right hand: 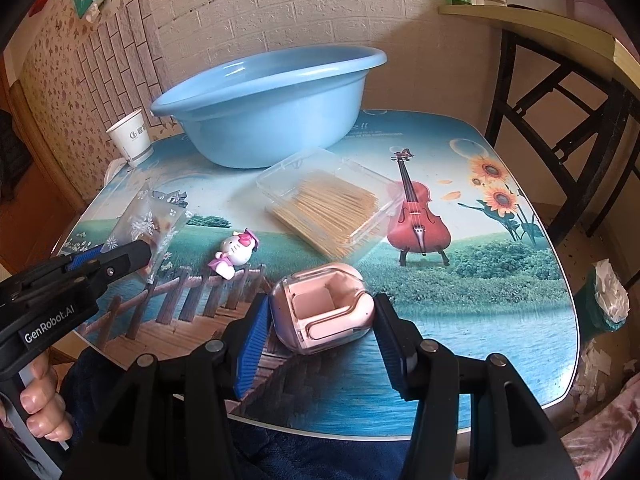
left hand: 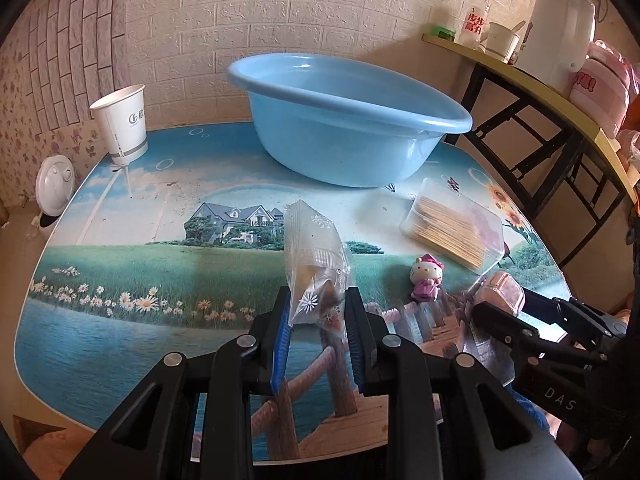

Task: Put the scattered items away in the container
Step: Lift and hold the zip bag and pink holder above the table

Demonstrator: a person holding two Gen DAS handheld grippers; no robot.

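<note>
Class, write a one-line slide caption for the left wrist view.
Left gripper lifts a clear snack packet toward the blue basin.

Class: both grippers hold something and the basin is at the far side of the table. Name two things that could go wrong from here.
1. The left gripper pinches only the lower end of the clear packet, which might flop or slip out.
2. The pink case sits open in the right gripper, and on the way to the blue basin it could shift.

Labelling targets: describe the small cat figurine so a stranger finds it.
Start at the round light-blue plastic basin, then come forward past the clear plastic box of wooden sticks. The small white cat figurine in a pink dress lies there alone, the only toy.
</note>
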